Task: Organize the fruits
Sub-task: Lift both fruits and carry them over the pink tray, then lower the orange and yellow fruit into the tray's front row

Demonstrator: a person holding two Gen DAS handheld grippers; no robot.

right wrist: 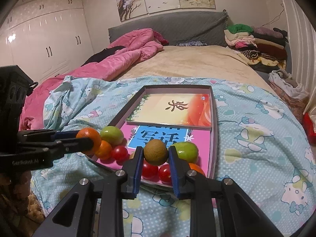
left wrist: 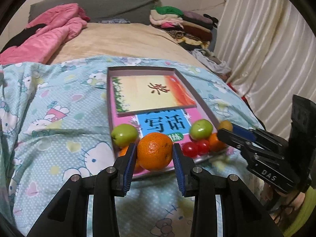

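My left gripper (left wrist: 154, 154) is shut on an orange (left wrist: 154, 151), held above the near end of a shallow box (left wrist: 142, 70) on the bed. My right gripper (right wrist: 155, 153) is shut on a brown kiwi (right wrist: 155, 151) over the same end of the box (right wrist: 214, 106). In the box lie two green fruits (left wrist: 124, 134) (left wrist: 201, 129), red cherry tomatoes (left wrist: 190, 149) and more oranges (left wrist: 215, 142). The right wrist view shows the left gripper (right wrist: 86, 141) from the side with its orange (right wrist: 92, 136), beside a green fruit (right wrist: 111, 135), another orange (right wrist: 105, 150) and tomatoes (right wrist: 119, 153).
The box holds two books (left wrist: 150, 92) and rests on a blue cartoon-print quilt (left wrist: 59, 118). A pink duvet (right wrist: 126, 55) lies at the far left of the bed, folded clothes (right wrist: 256, 43) at the far right. Curtains (left wrist: 266, 49) hang on the right.
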